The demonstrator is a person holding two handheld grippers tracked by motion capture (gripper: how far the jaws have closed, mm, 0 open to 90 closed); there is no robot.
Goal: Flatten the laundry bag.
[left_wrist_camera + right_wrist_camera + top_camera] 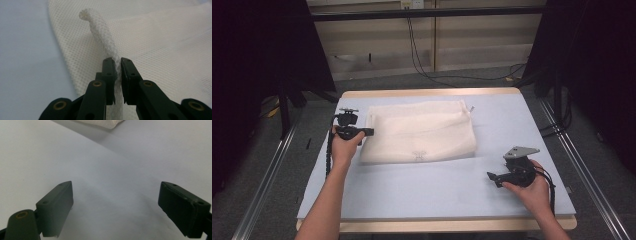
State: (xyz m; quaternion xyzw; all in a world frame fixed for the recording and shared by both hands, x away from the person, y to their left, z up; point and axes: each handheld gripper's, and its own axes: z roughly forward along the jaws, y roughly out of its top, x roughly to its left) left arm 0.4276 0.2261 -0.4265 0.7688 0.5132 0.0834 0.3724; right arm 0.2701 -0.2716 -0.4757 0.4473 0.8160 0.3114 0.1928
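Left hand-held gripper (117,65) pinches a fold of the flat white mesh bag (419,131); right hand-held gripper (115,207) gapes wide, empty.

Mesh bag (419,131): flat on table (437,195) — far centre.
Left gripper (368,132): at bag's left edge.
Right gripper (492,177): well right of bag — near side.

Table (422,195) free near side; mesh bag (419,131) blocks far-left.
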